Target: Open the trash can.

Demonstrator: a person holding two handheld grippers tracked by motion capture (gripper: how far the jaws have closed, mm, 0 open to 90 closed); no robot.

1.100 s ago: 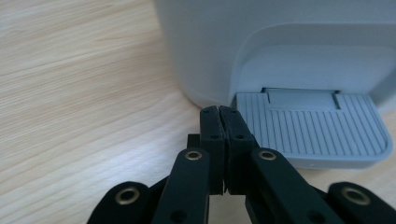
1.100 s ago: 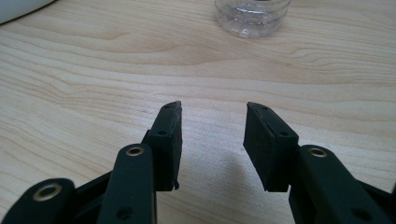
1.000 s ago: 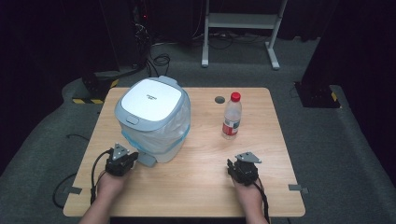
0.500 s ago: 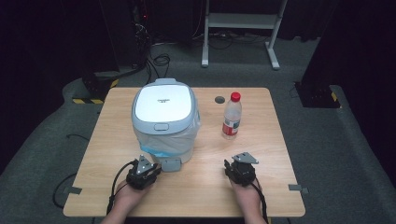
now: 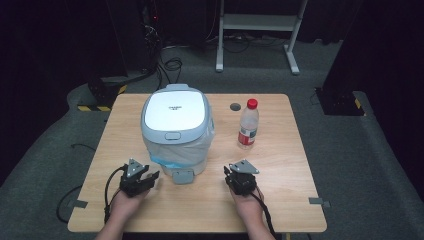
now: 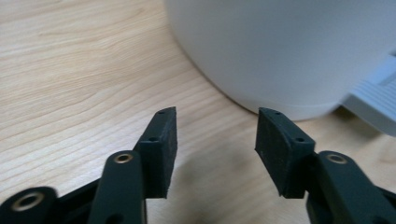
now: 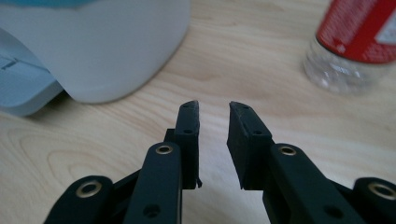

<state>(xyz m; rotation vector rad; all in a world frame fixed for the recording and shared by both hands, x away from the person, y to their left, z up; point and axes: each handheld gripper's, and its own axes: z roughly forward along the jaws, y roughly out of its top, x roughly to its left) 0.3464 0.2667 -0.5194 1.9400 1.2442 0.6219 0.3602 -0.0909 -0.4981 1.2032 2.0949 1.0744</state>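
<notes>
Hovering both grippers low over the table point(image 5: 280, 130), just in front of the white bin point(image 5: 176, 131), which sits at the left-centre of the wooden top with its grey pedal point(image 5: 182, 176) sticking out toward me. My left gripper point(image 6: 215, 133) has just been opening; its jaws stand about half apart with nothing between them, only bare wood and the bin's curved wall just ahead. My right gripper point(image 7: 214, 125) has just been closing; its jaws are down to a narrow gap, empty too, pointing at the stretch of table between the bin and the water bottle point(image 7: 357, 39).

My read is that the bin is what I'm working on, and the pedal is the likely target. To do it well I'd bring one gripper squarely over the pedal's flat end rather than its edge, press straight down so the light bin doesn't skid, and keep the other gripper near the wall to steady it. I'd stay wide of the bottle, which looks easy to tip.
</notes>
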